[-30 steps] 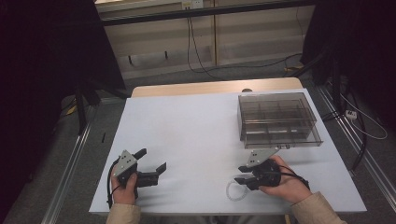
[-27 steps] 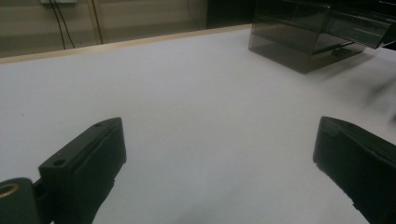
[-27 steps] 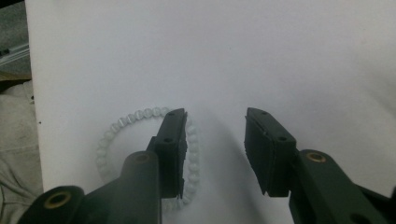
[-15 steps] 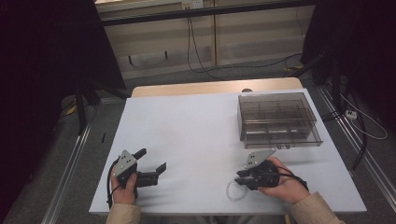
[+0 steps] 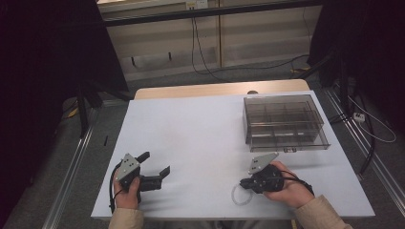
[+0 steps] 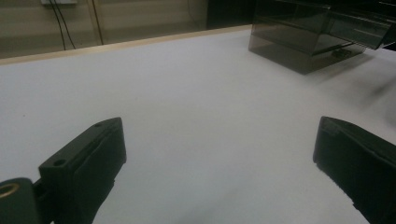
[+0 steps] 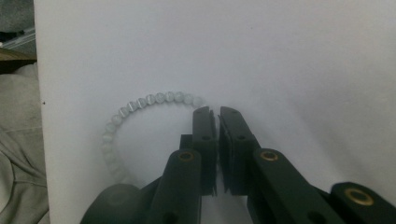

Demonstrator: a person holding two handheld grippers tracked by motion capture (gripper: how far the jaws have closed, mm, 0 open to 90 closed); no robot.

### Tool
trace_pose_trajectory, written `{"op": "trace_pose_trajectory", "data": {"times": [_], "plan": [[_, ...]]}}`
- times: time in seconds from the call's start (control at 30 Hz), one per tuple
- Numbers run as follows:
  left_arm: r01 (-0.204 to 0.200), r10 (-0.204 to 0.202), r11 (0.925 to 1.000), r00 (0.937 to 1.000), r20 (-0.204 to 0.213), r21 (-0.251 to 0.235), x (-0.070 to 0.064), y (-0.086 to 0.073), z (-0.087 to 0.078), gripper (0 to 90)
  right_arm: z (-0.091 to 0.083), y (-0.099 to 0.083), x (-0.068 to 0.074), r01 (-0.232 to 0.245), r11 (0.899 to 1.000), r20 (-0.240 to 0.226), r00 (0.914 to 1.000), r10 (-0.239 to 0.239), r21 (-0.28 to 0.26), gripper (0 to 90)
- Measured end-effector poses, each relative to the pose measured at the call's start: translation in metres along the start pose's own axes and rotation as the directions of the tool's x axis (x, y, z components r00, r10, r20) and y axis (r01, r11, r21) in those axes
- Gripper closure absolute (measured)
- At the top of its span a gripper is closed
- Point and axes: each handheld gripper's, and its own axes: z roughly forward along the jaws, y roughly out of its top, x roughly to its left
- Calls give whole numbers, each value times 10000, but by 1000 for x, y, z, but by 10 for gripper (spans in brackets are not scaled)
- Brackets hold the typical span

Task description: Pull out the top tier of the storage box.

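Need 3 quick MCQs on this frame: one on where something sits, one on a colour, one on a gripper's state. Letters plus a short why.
1. Where does the smoky clear compartment box sit?
A. far right part of the table
B. near left corner
C. between the two grippers

2. What colour are the beads of the bracelet?
A. red
B. pale whitish
C. black

3. How do the jaws of the left gripper stand?
A. shut on the bracelet
B. shut on nothing
C. wide open over bare table

Answers:
1. A: the high view shows it on the far right of the white table, beyond the right gripper.
2. B: the right gripper view shows a ring of pale, milky beads beside that gripper's nearly closed jaws.
3. C: the left gripper view shows the two jaws far apart with nothing between them.
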Motion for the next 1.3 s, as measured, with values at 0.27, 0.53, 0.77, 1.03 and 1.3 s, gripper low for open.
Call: {"op": "trace_pose_trajectory", "data": {"times": [0.27,0.53,0.77,1.03,1.3], "plan": [[-4,4,10000,10000,5,-10,0,0,0,27,0,1,1,60,10000,31,10000,-60,53,869],[-1,1,10000,10000,4,10,0,0,0,27,-8,4,-5,-373,9993,-186,9991,374,79,880],[11,-11,10000,10000,21,7,0,0,1,27,-26,15,-12,-637,9980,-361,9973,637,-11,880],[-10,10,10000,10000,23,24,0,0,1,27,-38,25,-17,-839,9964,-529,9950,844,107,881],[-8,8,10000,10000,24,25,0,0,1,27,-49,33,-20,-1105,9935,-704,9912,1122,267,881]]}}
